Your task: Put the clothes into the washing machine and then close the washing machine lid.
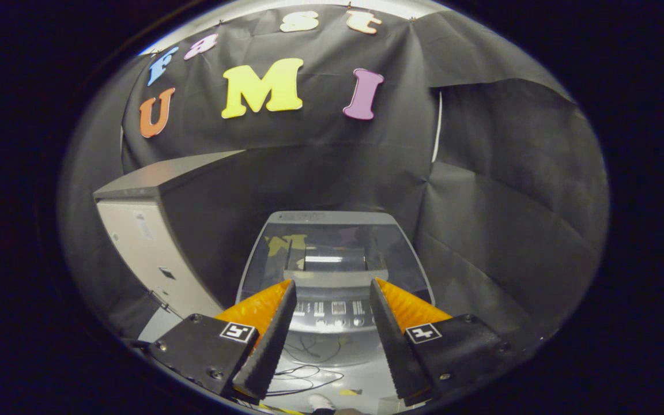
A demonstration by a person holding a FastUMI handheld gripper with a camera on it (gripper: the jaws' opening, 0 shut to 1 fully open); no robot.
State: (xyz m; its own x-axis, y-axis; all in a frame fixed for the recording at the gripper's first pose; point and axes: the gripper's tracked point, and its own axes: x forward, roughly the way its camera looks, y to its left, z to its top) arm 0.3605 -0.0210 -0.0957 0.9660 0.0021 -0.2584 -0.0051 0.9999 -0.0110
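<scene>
My tongs (332, 297) are released, fingers spread with nothing between them. Just beyond the tips sits the washing machine (332, 271), its glass lid (338, 248) down. A grey cabinet (147, 242) stands to its left. Loose cables (303, 374) lie on the floor below my fingers.

Black claw (332, 288) with ridged orange fingers, square markers, screws.
</scene>
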